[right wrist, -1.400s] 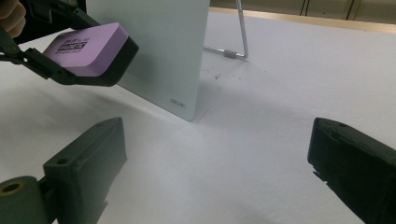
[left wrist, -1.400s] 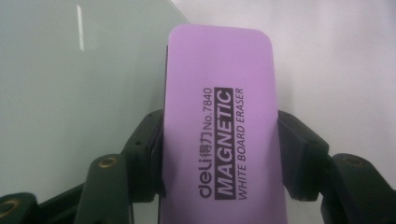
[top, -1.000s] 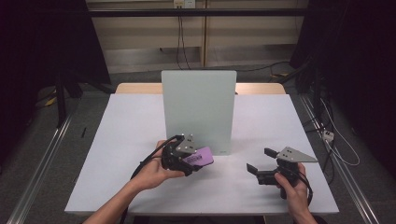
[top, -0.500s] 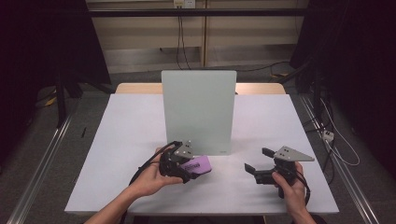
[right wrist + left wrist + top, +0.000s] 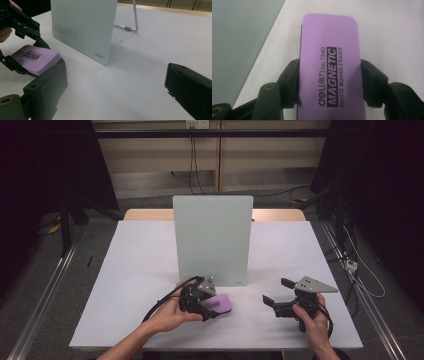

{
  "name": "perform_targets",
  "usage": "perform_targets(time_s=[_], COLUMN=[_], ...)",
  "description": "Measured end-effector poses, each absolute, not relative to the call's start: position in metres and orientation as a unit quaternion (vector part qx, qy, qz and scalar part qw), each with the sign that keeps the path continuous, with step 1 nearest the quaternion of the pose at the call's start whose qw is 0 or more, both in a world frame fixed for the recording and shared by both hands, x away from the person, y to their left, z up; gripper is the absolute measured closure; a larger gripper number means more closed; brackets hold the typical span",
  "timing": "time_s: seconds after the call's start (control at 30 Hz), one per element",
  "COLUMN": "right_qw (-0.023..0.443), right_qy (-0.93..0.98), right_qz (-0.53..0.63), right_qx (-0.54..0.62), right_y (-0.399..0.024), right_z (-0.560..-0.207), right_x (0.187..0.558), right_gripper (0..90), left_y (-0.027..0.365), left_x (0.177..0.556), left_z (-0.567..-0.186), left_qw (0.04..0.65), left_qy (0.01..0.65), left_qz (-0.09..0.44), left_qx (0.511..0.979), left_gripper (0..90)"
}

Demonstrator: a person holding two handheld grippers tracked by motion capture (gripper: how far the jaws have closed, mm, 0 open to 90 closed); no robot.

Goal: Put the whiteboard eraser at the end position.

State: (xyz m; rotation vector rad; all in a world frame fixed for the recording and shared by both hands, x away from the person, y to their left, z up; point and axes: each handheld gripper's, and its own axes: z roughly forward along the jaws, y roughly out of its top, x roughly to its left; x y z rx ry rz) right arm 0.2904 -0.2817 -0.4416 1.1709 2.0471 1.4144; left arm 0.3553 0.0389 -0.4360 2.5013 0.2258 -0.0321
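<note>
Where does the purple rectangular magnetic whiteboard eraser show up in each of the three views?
High view: the purple rectangular magnetic whiteboard eraser lies low and left of centre, clamped in the left gripper.
Left gripper view: the eraser fills the centre, pinched between the two black jaws.
Right gripper view: it sits at the left edge.
Shared landmark: the upright pale green whiteboard beside it.
</note>
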Motion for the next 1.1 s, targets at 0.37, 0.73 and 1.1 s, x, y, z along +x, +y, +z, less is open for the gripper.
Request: perform_targets(time_s=[0.37, 0.73, 1.1], right_qw=[0.197, 0.197, 0.196], right_qy=[0.731, 0.731, 0.73], right_qz=[0.503, 0.501, 0.5], right_qx=[0.417, 0.419, 0.422], right_y=[-0.28, -0.28, -0.28], right_z=[-0.441, -0.441, -0.441], right_x=[0.288, 0.289, 0.287], right_gripper=[4.2, 4.1, 4.2], left_y=[0.043, 0.064, 0.102], left_x=[0.359, 0.361, 0.359], left_z=[-0.441, -0.427, -0.42], left_qw=[0.327, 0.403, 0.414], left_qy=[0.107, 0.168, 0.24], left_qz=[-0.011, -0.008, 0.051], left_qx=[0.939, 0.899, 0.877], left_gripper=[31.6, 6.9, 6.6])
